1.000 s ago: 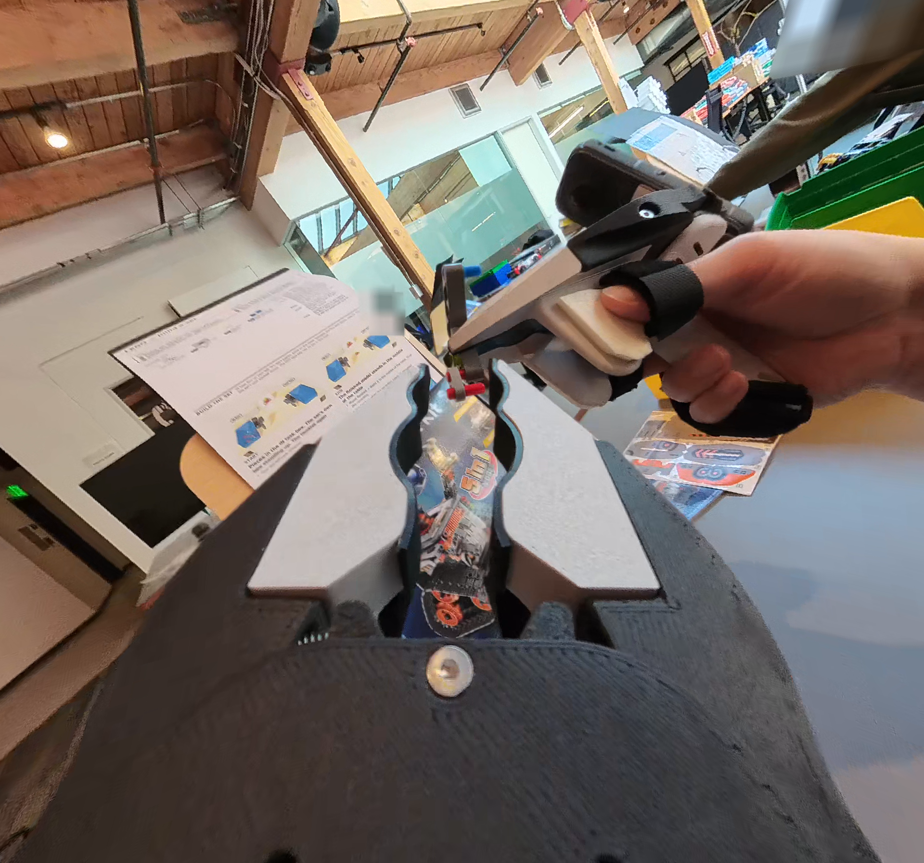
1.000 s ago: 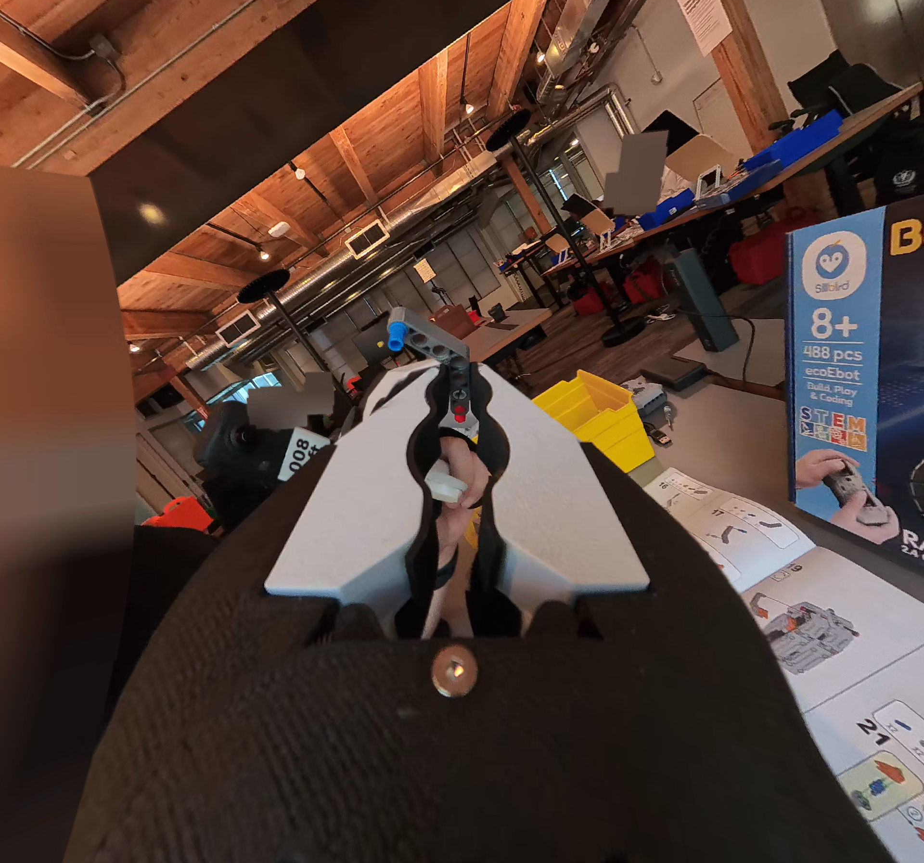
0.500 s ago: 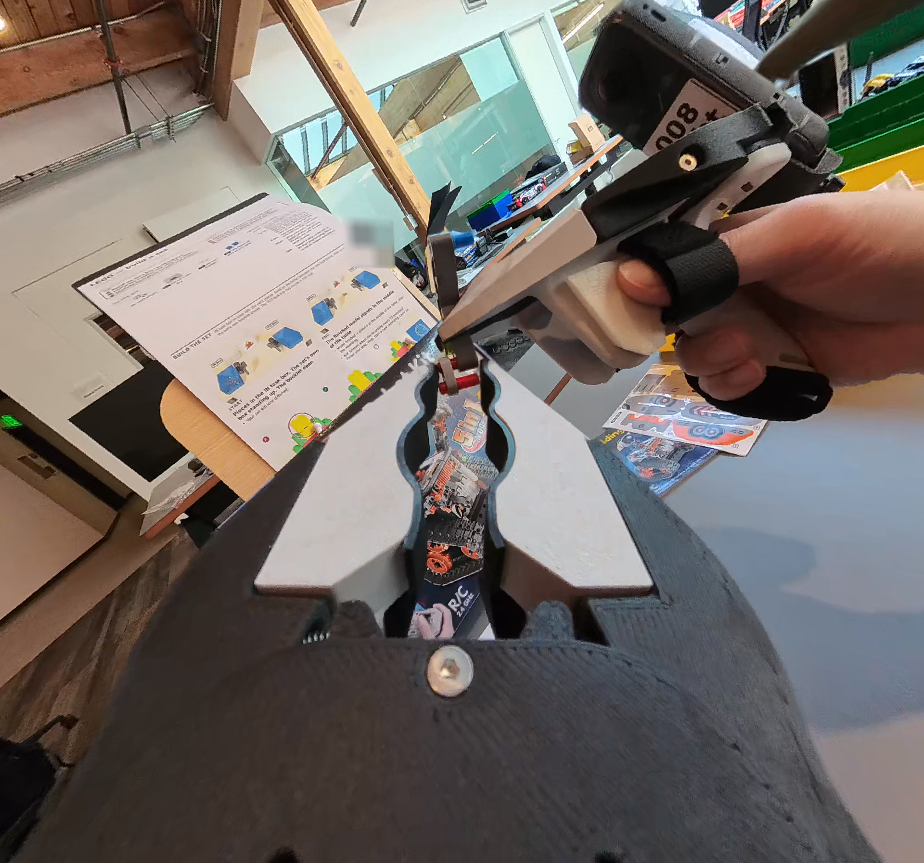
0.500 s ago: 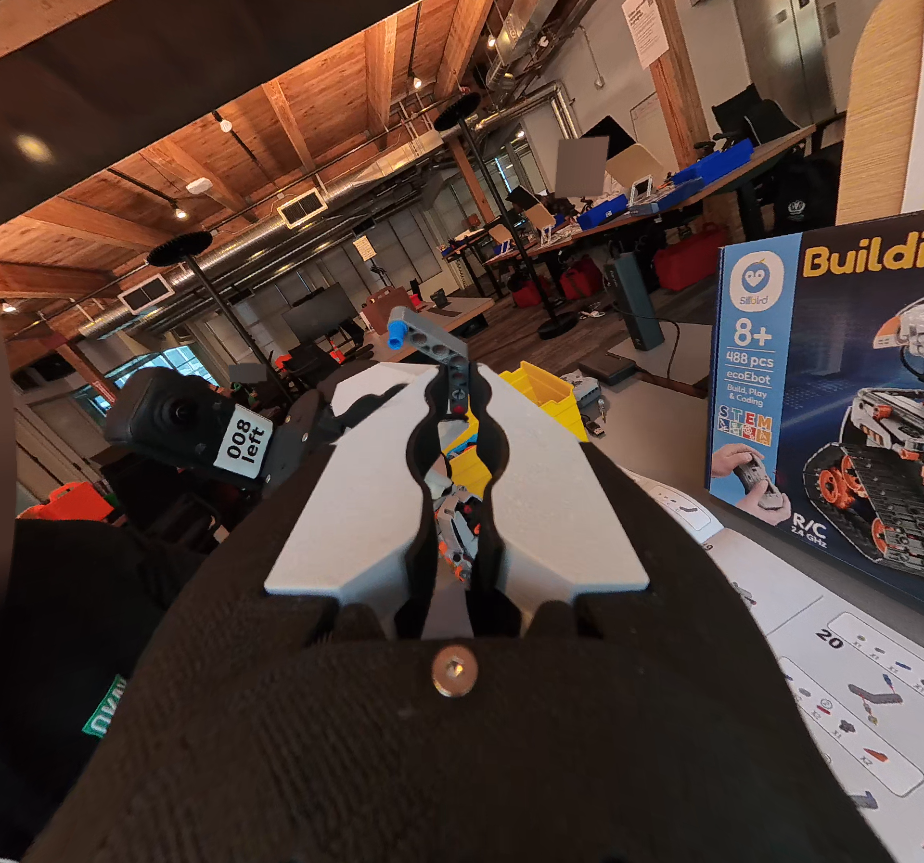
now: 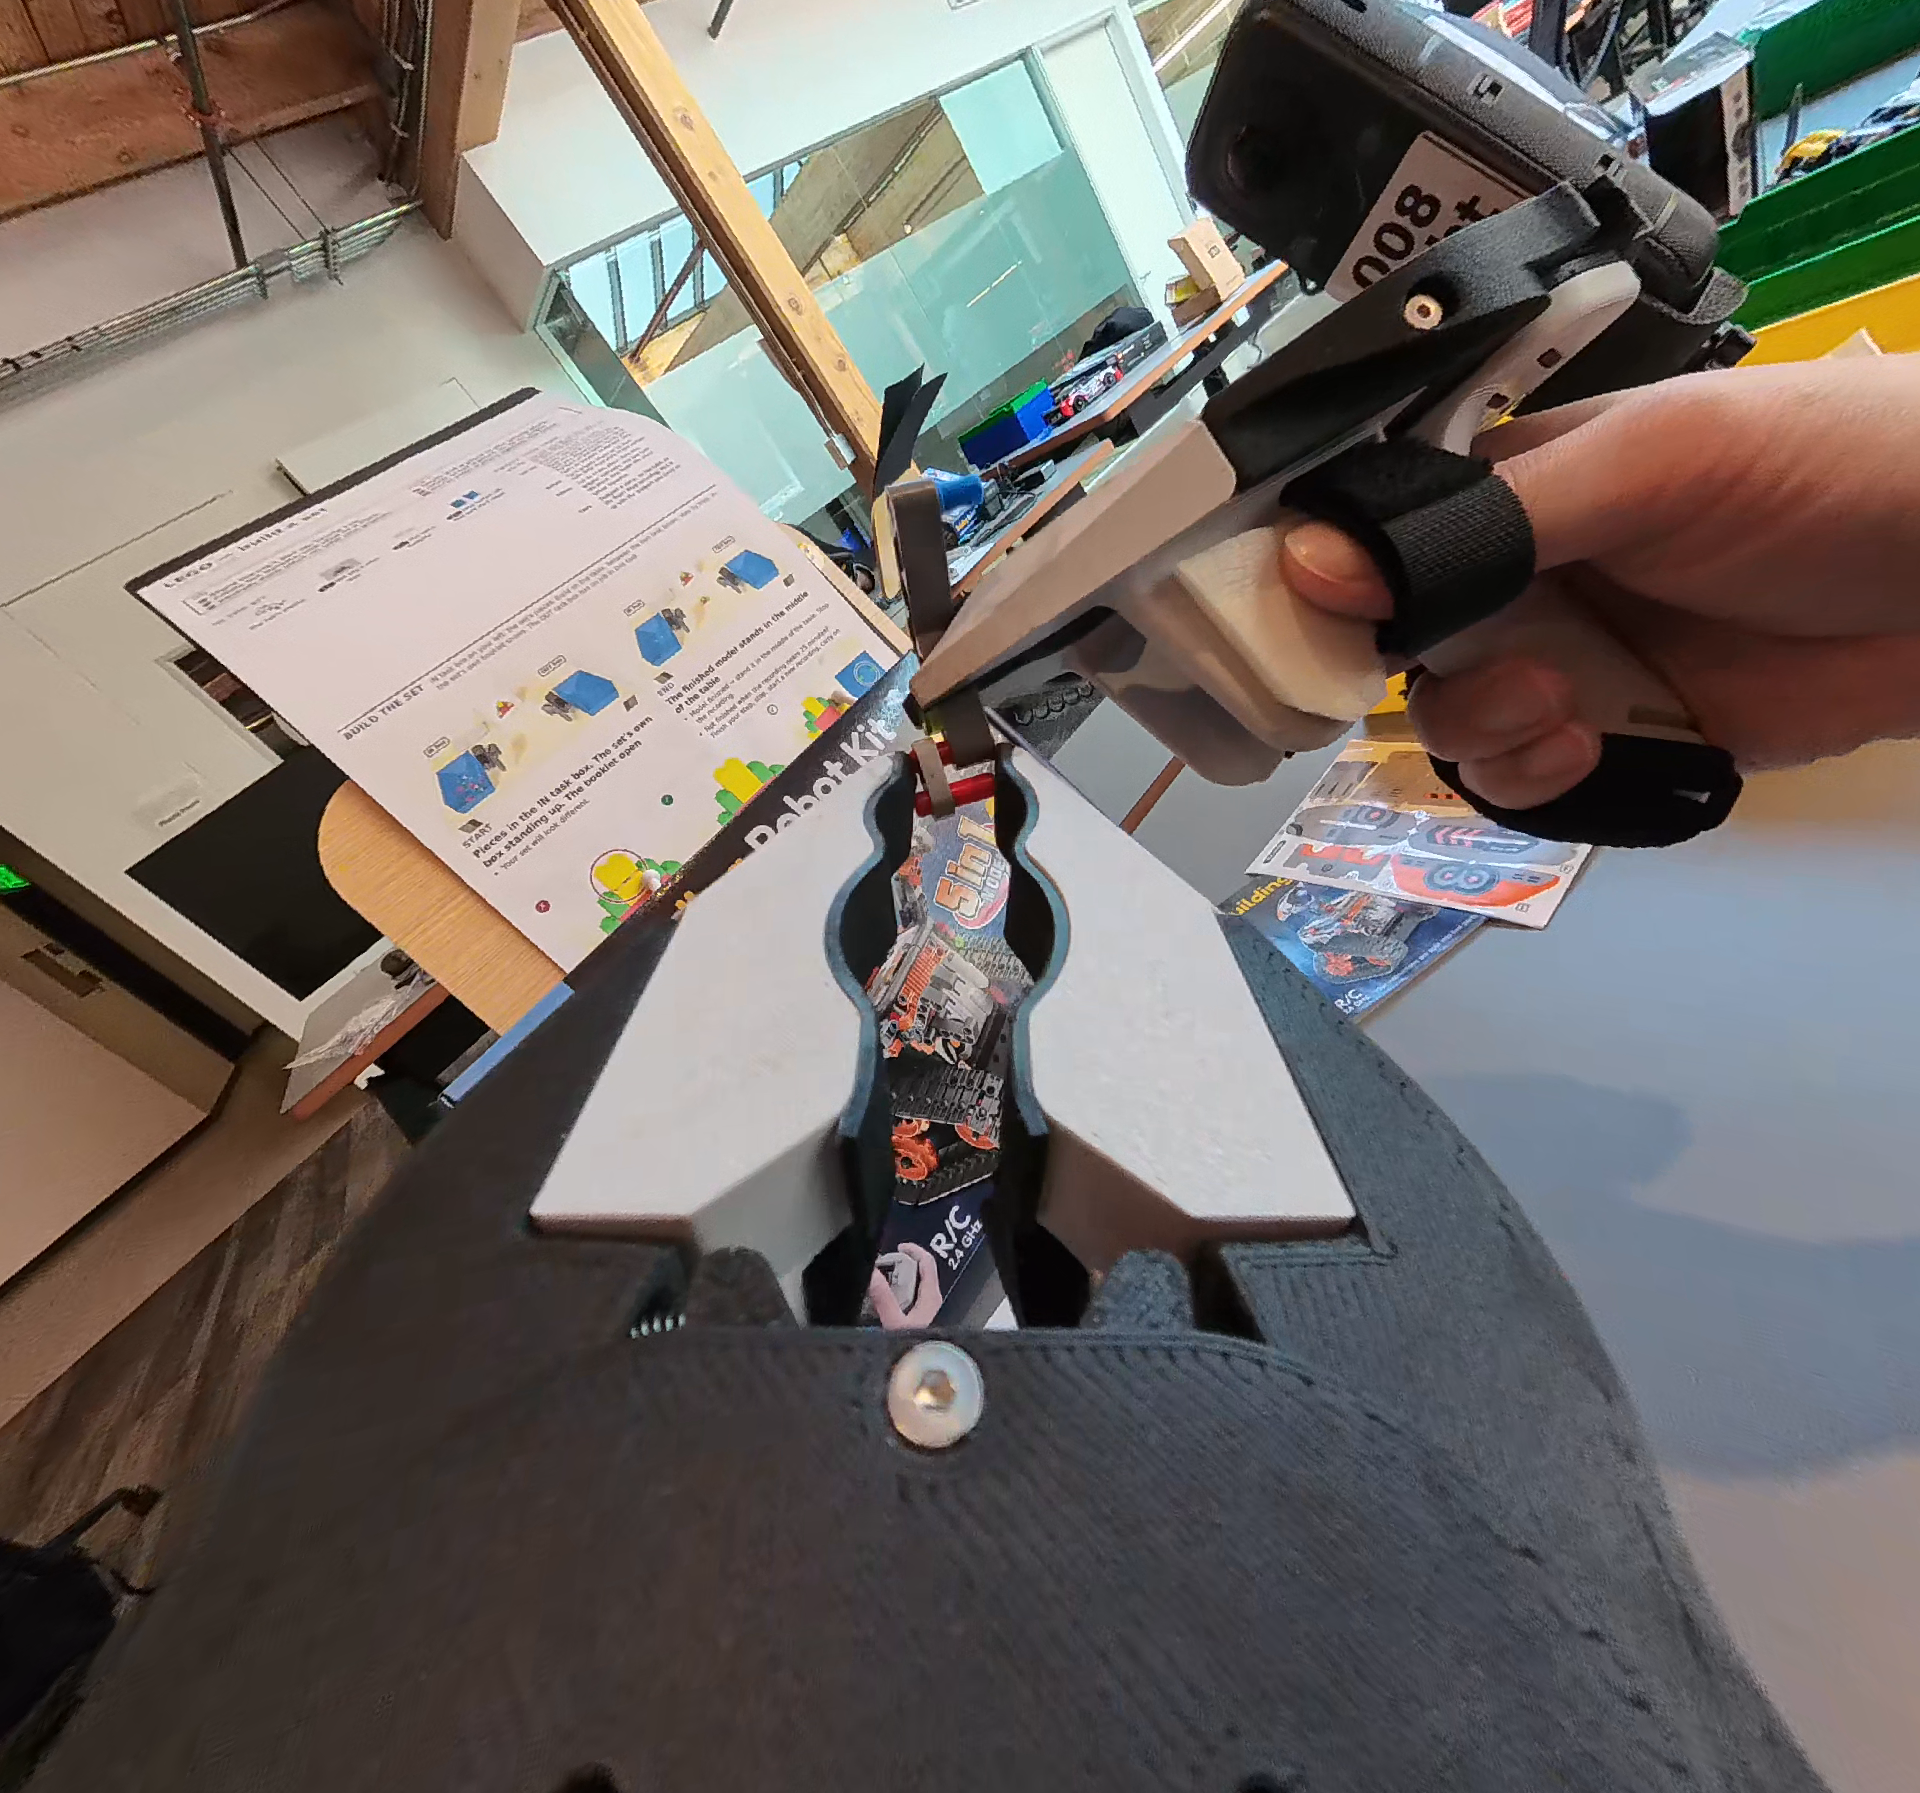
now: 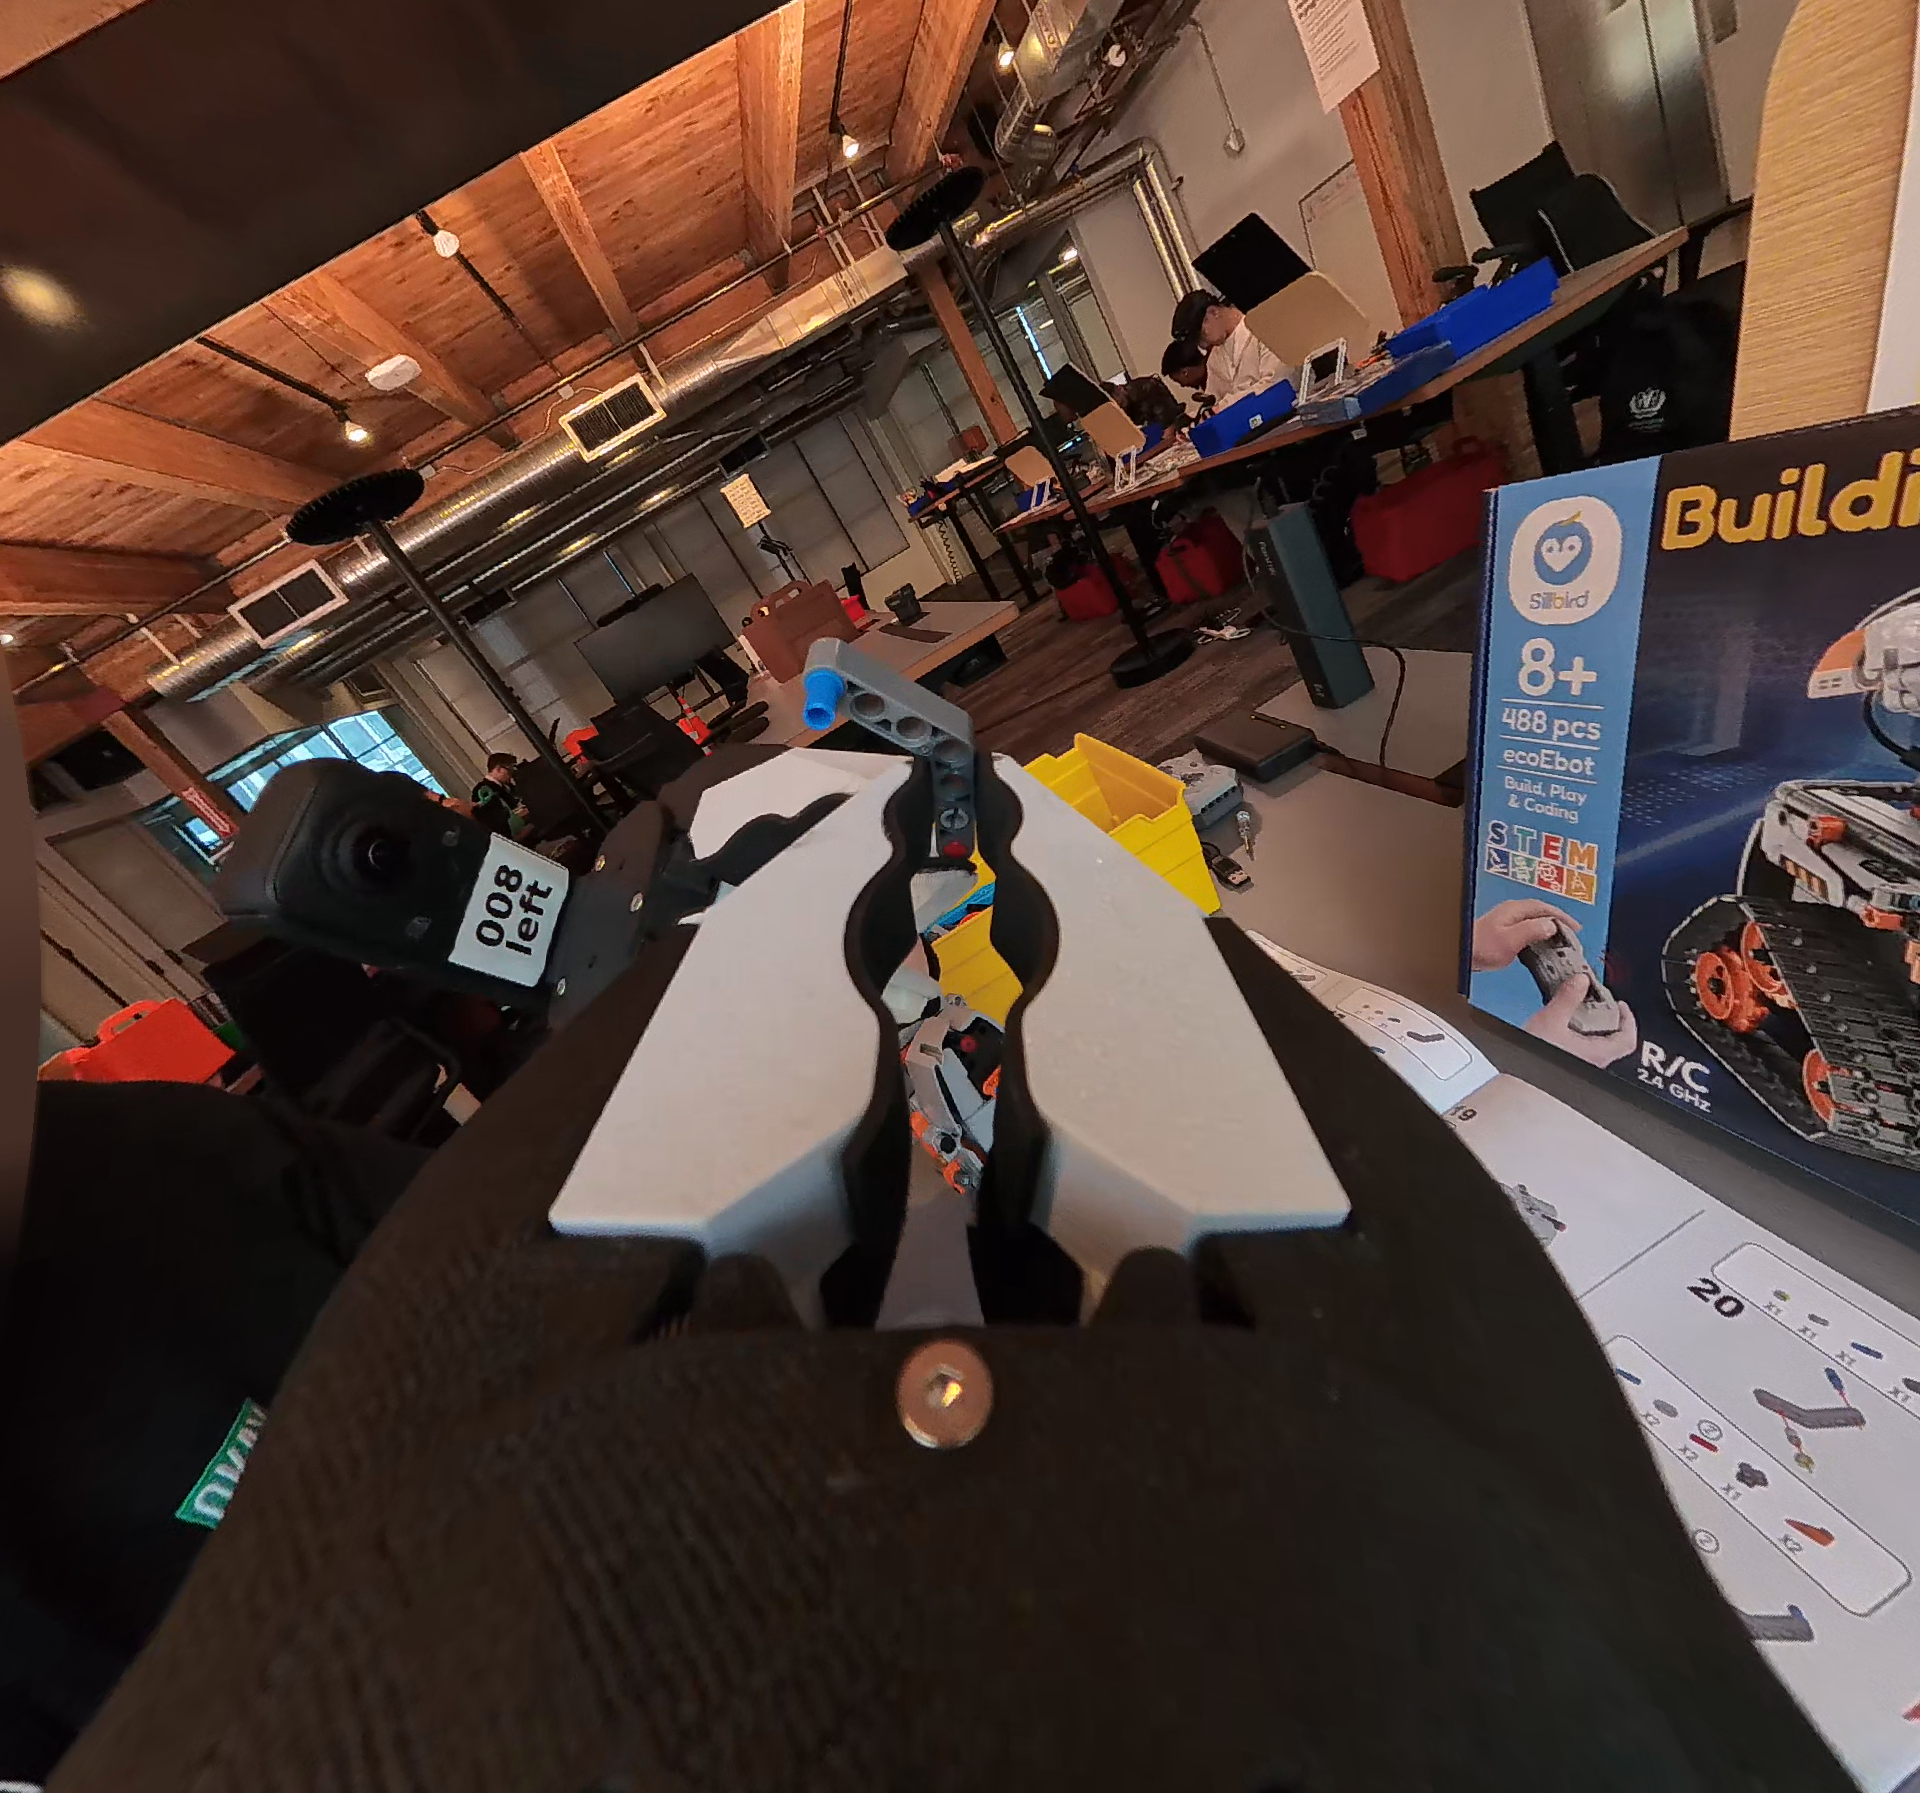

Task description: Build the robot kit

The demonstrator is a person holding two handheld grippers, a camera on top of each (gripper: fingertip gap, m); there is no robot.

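Right hand-held gripper [image 6: 951, 813] clenched on bent grey beam [image 6: 914, 735]; left hand-held gripper [image 5: 951, 787] pinching red pin [image 5: 951, 789] at beam's lower end.

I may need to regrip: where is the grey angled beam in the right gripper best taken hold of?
Probably the free upper arm of the grey angled beam, between its bend and the blue pin, approached from the left in the right wrist view. The lower arm sits clamped in the right gripper; the upper one sticks out clear above the fingertips.
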